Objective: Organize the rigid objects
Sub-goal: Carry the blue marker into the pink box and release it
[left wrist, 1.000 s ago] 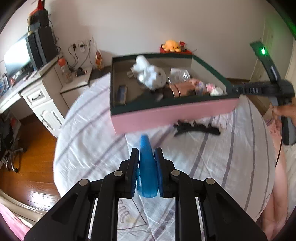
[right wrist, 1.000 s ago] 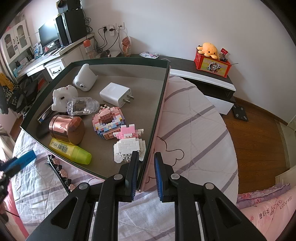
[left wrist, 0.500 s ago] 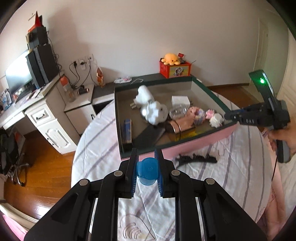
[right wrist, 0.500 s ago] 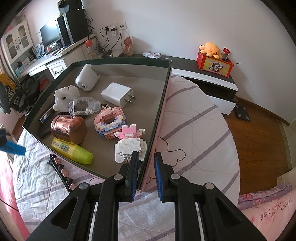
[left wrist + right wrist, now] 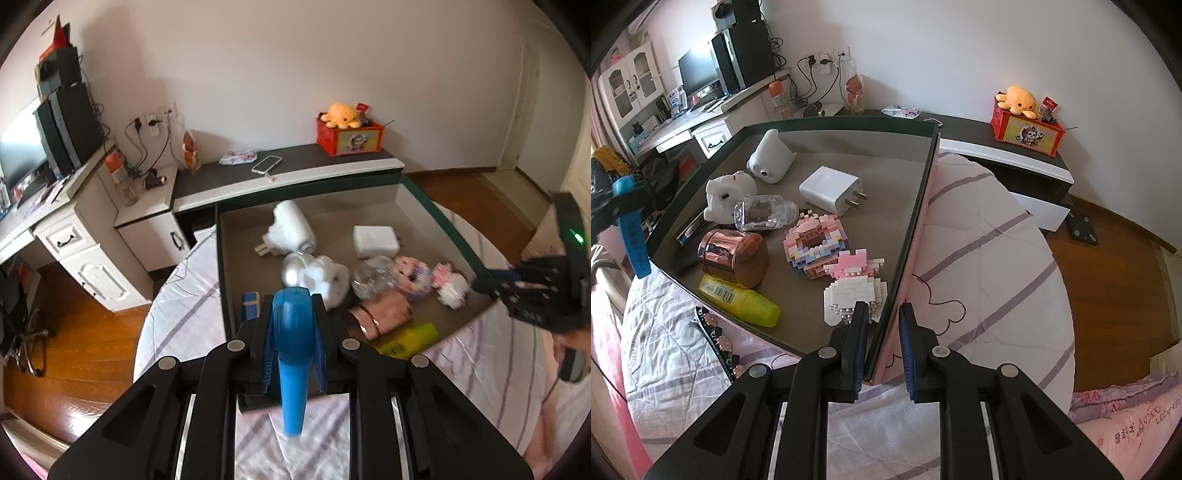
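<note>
Both jaws clamped: left gripper (image 5: 293,325) holds blue bottle (image 5: 292,354) above tray, right gripper (image 5: 882,332) pinches tray wall (image 5: 908,240)

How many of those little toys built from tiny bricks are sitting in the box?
2. A pink doughnut-shaped brick model lies mid-box, beside the copper tin. A pink-and-white brick figure sits at the box wall, next to the right hand-held gripper. Others could be hidden.

Glossy copper-metal cup (image 5: 733,256); clear plastic bottle (image 5: 764,213); matt grey tray floor (image 5: 886,177); quilted cloth bedspread (image 5: 990,236).
</note>
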`<state>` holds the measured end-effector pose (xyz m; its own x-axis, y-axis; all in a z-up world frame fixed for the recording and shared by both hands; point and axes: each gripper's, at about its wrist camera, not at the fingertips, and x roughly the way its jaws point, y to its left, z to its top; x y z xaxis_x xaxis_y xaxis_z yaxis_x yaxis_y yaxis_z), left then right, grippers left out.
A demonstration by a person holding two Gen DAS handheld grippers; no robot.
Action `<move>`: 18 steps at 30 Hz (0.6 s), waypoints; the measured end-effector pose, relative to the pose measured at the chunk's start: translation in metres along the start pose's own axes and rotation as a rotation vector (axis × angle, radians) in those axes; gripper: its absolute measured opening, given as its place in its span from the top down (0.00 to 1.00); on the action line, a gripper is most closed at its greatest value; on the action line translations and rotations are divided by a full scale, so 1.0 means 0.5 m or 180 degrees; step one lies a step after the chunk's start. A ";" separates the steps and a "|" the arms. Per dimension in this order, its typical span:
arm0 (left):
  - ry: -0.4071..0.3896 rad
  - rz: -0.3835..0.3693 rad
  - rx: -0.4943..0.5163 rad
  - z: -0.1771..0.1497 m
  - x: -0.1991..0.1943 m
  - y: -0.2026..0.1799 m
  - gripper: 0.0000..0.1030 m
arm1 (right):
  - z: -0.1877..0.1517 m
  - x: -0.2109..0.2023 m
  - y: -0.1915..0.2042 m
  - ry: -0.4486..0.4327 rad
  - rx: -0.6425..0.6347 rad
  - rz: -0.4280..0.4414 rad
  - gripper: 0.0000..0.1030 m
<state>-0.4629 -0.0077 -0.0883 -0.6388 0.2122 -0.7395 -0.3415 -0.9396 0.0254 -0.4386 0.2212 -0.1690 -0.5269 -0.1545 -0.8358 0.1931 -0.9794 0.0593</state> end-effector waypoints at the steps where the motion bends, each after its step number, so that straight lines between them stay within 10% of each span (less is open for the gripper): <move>1: 0.0018 -0.0002 -0.0019 0.006 0.010 0.005 0.83 | 0.000 0.000 0.000 -0.0003 -0.0013 0.0003 0.84; 18: 0.0246 0.0023 -0.0085 0.043 0.122 0.015 0.83 | 0.000 0.000 -0.001 -0.0018 -0.0066 0.0024 0.84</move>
<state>-0.5190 0.0040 -0.1189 -0.5858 0.1851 -0.7891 -0.3178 -0.9481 0.0136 -0.4385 0.2216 -0.1688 -0.5301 -0.1627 -0.8322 0.2143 -0.9753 0.0542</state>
